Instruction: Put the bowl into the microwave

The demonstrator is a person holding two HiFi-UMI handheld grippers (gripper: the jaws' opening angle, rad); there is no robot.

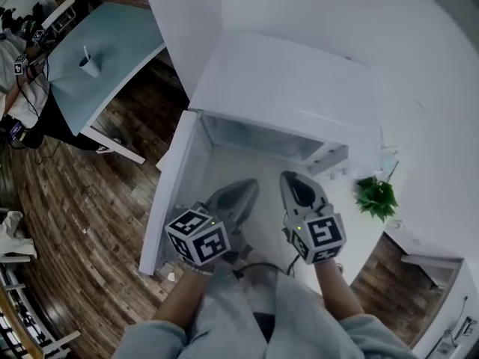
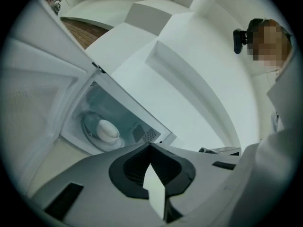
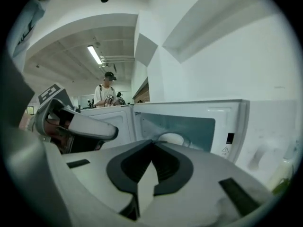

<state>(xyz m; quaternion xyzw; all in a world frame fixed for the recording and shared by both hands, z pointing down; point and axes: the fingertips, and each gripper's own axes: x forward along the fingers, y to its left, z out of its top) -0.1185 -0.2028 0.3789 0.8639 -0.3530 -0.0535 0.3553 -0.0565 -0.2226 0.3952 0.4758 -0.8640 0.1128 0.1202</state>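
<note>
Inside the open white microwave oven point(image 1: 299, 96), the pale round bowl point(image 2: 108, 130) sits on the glass turntable point(image 2: 88, 125). The left gripper point(image 1: 238, 197) and right gripper point(image 1: 293, 185) hover outside, jaws pressed together, empty. Placement looks done; next, probably, the white door point(image 1: 176, 178) needs swinging shut.

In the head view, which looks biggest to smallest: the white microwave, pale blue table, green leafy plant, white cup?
1. White microwave
2. Pale blue table, farther from the camera, so its look may mislead
3. Green leafy plant
4. White cup
</note>
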